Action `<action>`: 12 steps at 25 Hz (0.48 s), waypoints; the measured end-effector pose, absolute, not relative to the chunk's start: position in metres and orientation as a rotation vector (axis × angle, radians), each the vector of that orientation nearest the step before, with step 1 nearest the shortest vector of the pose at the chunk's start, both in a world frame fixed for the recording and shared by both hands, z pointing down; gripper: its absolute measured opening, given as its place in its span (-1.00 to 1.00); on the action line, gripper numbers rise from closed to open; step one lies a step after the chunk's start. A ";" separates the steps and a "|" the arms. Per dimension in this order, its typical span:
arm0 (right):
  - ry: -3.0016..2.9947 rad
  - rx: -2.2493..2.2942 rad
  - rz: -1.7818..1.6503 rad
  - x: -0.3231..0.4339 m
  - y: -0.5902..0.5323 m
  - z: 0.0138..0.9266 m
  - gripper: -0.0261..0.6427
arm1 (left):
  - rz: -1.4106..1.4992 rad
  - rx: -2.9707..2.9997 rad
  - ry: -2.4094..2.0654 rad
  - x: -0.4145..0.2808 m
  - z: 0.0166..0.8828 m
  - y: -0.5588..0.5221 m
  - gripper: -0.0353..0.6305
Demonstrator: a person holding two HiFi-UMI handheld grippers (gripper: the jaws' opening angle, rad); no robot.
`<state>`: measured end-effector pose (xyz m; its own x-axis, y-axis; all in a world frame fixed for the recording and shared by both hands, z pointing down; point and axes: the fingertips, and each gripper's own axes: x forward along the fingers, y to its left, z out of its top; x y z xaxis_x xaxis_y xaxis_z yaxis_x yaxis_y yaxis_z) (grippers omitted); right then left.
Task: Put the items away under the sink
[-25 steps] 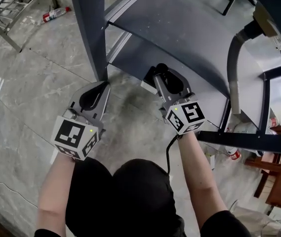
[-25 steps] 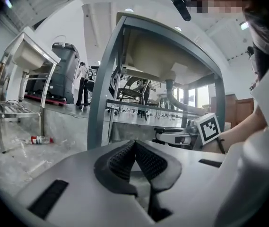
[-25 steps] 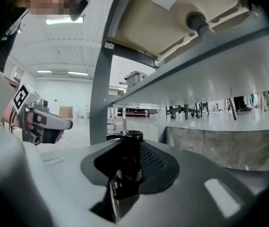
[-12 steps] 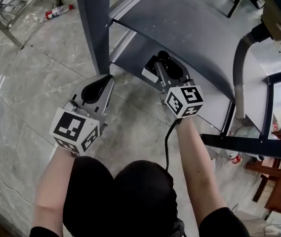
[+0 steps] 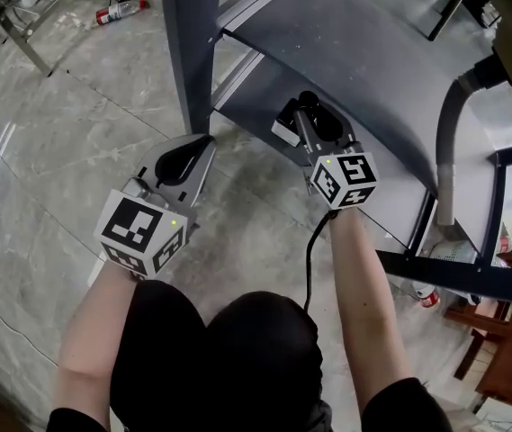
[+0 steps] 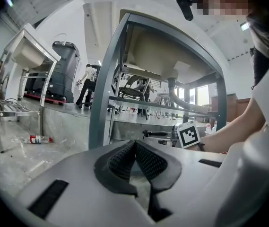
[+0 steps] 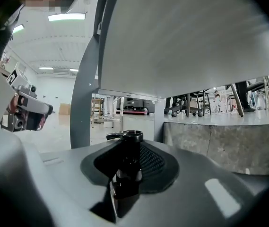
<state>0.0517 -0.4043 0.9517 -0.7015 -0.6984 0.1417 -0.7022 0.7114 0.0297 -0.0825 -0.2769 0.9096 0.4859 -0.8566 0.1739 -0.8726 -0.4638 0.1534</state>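
Presently a dark bottle point(image 7: 126, 183) with a black spouted cap is pinched between the jaws of the right hand-held gripper point(image 5: 314, 117), the pads closed on its neck and body. It is seen upright in the right gripper view, the spout turned to that view's left. It is held at the front edge of the lower shelf point(image 5: 256, 106) under the sink's grey underside point(image 5: 354, 48); whether its base touches the shelf cannot be told. The left hand-held gripper point(image 6: 135, 143) is held over the marble floor point(image 5: 58, 151), just short of the frame's grey leg point(image 5: 188, 52), its jaws pressed together with nothing between them. A grey drain hose point(image 5: 444, 151) is seen to the right. A plastic bottle point(image 5: 121, 11) lies on the floor well beyond the leg.
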 end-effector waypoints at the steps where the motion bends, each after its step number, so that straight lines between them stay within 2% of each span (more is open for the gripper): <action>1: -2.780 1.160 0.053 0.055 -0.404 0.952 -0.65 | 0.111 2.512 -1.482 -0.082 0.911 -0.276 -0.87; 9: -2.776 1.166 0.095 0.062 -0.402 0.956 -0.64 | 0.125 2.504 -1.463 -0.075 0.922 -0.269 -0.87; 12: -2.755 1.159 0.095 0.062 -0.401 0.959 -0.56 | 0.124 2.511 -1.456 -0.073 0.922 -0.267 -0.87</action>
<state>0.0625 -0.4013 0.9585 -0.6897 -0.7054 0.1635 -0.7149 0.6992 0.0006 -0.0731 -0.2670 0.9223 0.5009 -0.8444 0.1900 -0.8644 -0.4767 0.1600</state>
